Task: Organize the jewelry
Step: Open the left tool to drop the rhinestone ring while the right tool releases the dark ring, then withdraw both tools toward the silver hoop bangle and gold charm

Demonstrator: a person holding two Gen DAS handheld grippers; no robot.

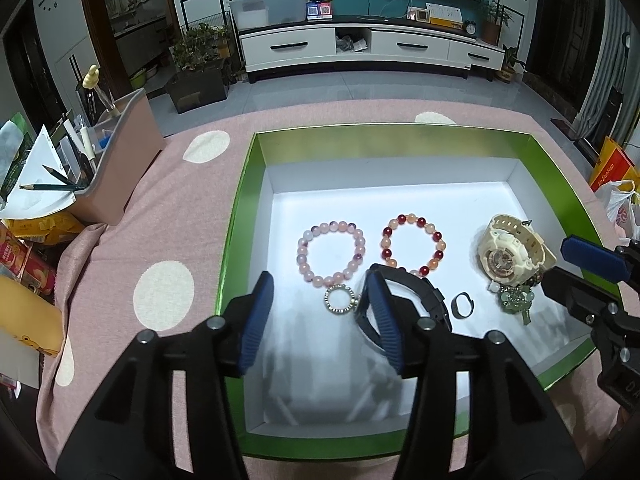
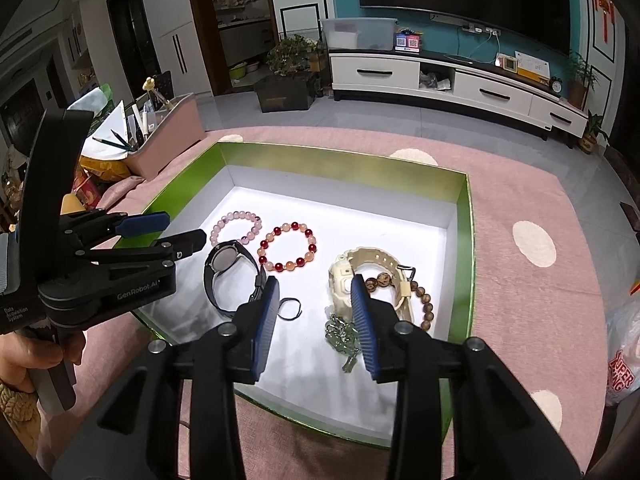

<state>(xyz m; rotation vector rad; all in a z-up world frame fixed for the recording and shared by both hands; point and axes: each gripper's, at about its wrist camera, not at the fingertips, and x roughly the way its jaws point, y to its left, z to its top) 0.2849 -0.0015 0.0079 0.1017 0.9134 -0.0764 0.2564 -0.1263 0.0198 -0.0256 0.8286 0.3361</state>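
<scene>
A green box (image 1: 360, 136) with a white floor holds the jewelry. In it lie a pink bead bracelet (image 1: 343, 226), a red-and-orange bead bracelet (image 1: 420, 222), a sparkly ring (image 1: 340, 299), a black watch (image 1: 434, 296), a small dark ring (image 1: 460, 304), a cream watch (image 1: 510, 254) and a green pendant (image 1: 518, 300). My left gripper (image 1: 320, 284) hovers open over the sparkly ring, gripping nothing. The right gripper (image 2: 316, 282) stands open above the box floor between the dark ring (image 2: 290, 308) and the cream watch (image 2: 344, 276), pads bare. A wooden bead bracelet (image 2: 426, 300) lies against the cream watch.
The box sits on a pink polka-dot cloth (image 1: 160, 240). A pink bin (image 1: 120, 152) with pencils and papers stands at the left, with snack packs beside it. A plastic bag (image 2: 624, 352) lies off the right side. A hand (image 2: 24, 356) holds the left gripper (image 2: 180, 229).
</scene>
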